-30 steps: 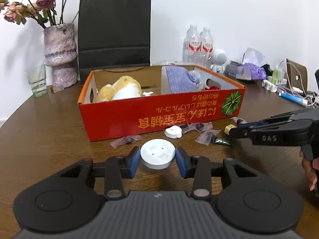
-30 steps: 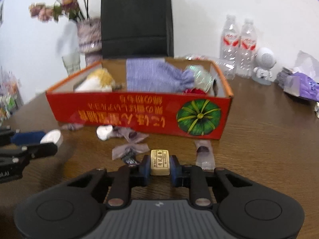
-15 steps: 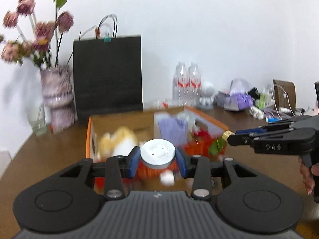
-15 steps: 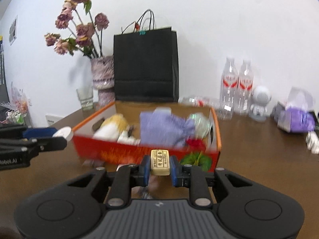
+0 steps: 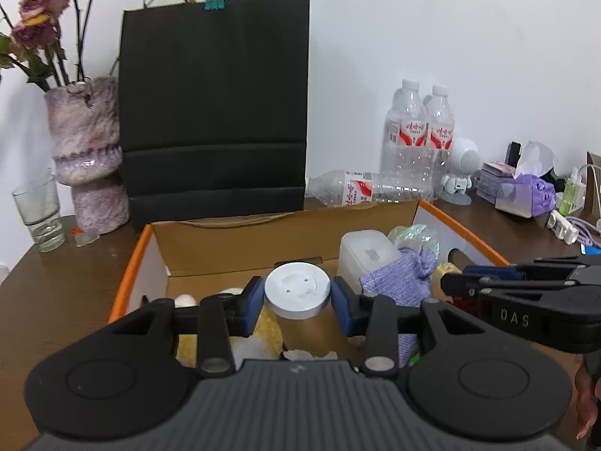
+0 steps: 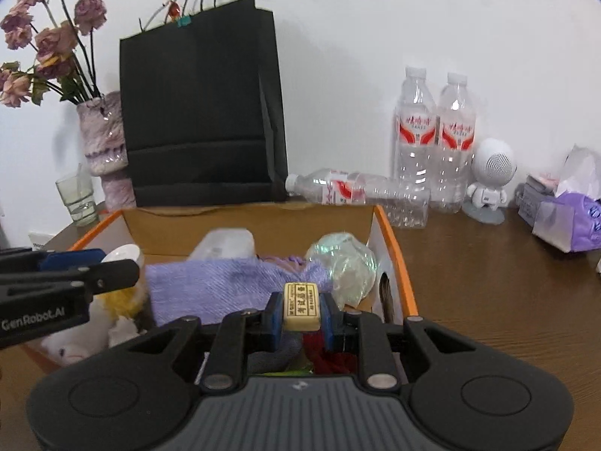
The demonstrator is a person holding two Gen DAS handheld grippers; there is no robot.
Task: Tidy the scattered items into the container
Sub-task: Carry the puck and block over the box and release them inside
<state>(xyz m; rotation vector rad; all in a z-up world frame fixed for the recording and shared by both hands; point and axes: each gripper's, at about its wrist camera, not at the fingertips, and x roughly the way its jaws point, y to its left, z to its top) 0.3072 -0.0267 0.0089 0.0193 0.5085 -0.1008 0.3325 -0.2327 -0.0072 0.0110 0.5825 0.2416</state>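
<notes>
My left gripper [image 5: 297, 297] is shut on a white round disc [image 5: 297, 290] and holds it above the open orange cardboard box [image 5: 462, 229]. My right gripper [image 6: 301, 306] is shut on a small cream eraser [image 6: 301, 305] with printed characters, also above the box [image 6: 394, 248]. The box holds a yellow and white plush toy [image 6: 112, 300], a purple cloth [image 6: 225, 285], a white plastic case [image 5: 366, 253] and a crumpled clear wrap [image 6: 343, 263]. The right gripper shows at the right of the left wrist view [image 5: 450, 282]; the left gripper with the disc shows at the left of the right wrist view [image 6: 124, 263].
Behind the box stand a black paper bag [image 5: 214, 112], a vase of dried roses [image 5: 88, 158], a glass [image 5: 37, 212] and water bottles [image 6: 432, 139], one lying down [image 6: 357, 189]. A white robot figure [image 6: 490, 180] and purple tissue pack [image 6: 571, 218] sit right.
Both grippers have risen from the tabletop in front of the box and moved forward over the box, each still holding its item.
</notes>
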